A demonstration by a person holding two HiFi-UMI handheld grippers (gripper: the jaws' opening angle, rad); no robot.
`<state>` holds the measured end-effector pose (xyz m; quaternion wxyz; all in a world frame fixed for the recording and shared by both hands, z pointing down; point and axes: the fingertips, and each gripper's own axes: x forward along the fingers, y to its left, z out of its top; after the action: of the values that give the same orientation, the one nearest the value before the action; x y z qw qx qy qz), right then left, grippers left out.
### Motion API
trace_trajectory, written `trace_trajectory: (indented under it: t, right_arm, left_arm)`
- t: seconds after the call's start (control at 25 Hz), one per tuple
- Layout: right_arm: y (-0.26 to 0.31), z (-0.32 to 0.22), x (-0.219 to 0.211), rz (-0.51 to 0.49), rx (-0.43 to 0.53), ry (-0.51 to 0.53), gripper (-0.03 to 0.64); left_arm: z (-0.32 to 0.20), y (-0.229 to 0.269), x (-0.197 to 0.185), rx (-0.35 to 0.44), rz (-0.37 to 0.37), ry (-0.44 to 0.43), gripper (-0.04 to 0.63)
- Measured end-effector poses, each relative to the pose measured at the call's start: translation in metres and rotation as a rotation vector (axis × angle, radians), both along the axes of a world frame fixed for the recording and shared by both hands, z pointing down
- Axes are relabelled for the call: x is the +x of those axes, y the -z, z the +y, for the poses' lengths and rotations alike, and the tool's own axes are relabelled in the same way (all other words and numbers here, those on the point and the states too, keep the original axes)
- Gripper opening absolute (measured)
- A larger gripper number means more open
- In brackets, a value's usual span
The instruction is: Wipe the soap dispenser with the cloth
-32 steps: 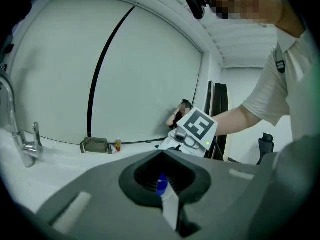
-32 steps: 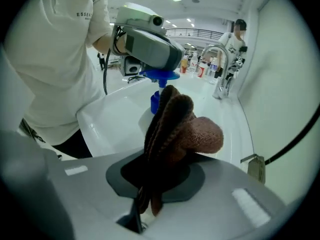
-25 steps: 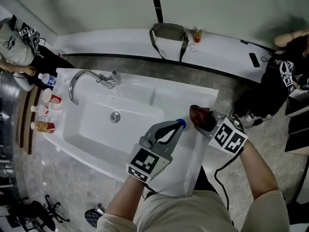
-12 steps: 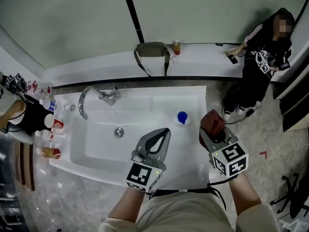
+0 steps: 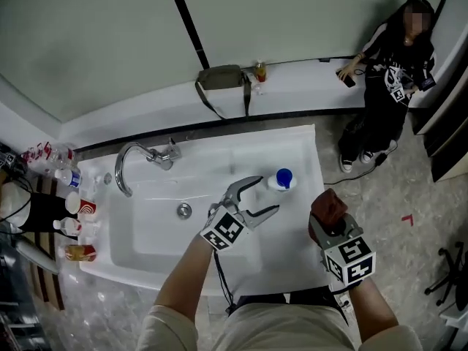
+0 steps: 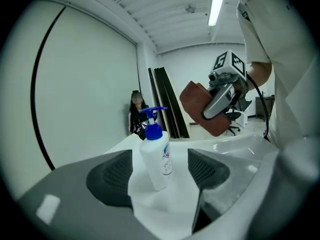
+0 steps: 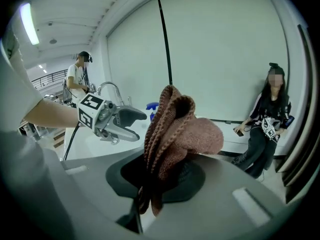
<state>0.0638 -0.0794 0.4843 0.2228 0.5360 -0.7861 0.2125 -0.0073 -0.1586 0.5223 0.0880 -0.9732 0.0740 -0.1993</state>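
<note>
The soap dispenser point(image 5: 281, 179), a white bottle with a blue pump, stands upright on the flat right part of the white sink point(image 5: 292, 247). My left gripper point(image 5: 263, 194) is open just short of it; in the left gripper view the soap dispenser point(image 6: 156, 156) shows between the two pads, untouched. My right gripper point(image 5: 327, 209) is shut on the brown cloth point(image 5: 328, 205), held beyond the sink's right edge. In the right gripper view the cloth point(image 7: 172, 139) bulges up from the jaws, with the left gripper point(image 7: 132, 126) behind it.
A chrome faucet point(image 5: 139, 156) arches over the sink basin point(image 5: 157, 225) on the left. Cups and bottles point(image 5: 73, 210) crowd the far left. A grey bag point(image 5: 221, 79) rests on the back ledge. A person point(image 5: 387, 79) sits against the wall at upper right.
My left gripper has moved forward toward the soap dispenser and its jaws have spread open. The right gripper with the cloth has held about the same place. The head view has shifted.
</note>
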Motion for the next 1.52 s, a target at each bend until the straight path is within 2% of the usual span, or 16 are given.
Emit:
trace_trajectory:
  t: [0.24,0.36,0.44,0.56,0.72,0.84,0.96,1.12,1.28,1.52]
  right_arm:
    - [-0.024,-0.007,-0.004,0.022,-0.045,-0.010,0.080]
    - [-0.034,-0.006,-0.004,0.033,-0.063,-0.019,0.080]
    - [-0.041,-0.007,-0.006,0.031,-0.078,-0.024,0.080]
    - [-0.049,-0.007,-0.009,0.027,-0.097,-0.027,0.080]
    - [-0.053,-0.009,-0.007,0.029,-0.113,-0.031,0.080]
    - [-0.050,-0.019,-0.008,0.009,-0.115,-0.045,0.080]
    - [-0.042,-0.029,-0.007,0.002,-0.100,-0.056,0.080]
    - [-0.030,-0.044,-0.010,-0.016,-0.081,-0.055,0.080]
    - [-0.012,-0.062,-0.021,-0.058,-0.035,-0.039,0.080]
    - [0.015,-0.076,-0.042,-0.181,0.022,0.036,0.081]
  left_arm:
    - [-0.016,-0.030,0.035,-0.069,0.024,-0.102,0.325]
    - [-0.015,-0.029,0.048,-0.075,0.067,-0.124,0.324]
    - [-0.013,-0.031,0.052,-0.077,0.069,-0.144,0.318]
    - [-0.016,-0.031,0.055,-0.080,0.078,-0.140,0.230]
    - [-0.019,-0.028,0.051,-0.072,0.059,-0.091,0.219]
    - [-0.016,-0.001,0.043,-0.099,0.106,-0.071,0.219]
    - [-0.009,0.047,0.039,-0.105,0.142,-0.052,0.219]
    - [-0.002,0.101,0.039,-0.163,0.176,-0.028,0.218]
    - [0.006,0.131,0.039,-0.235,0.194,-0.012,0.218]
    - [-0.003,0.158,0.036,-0.356,0.310,0.048,0.216]
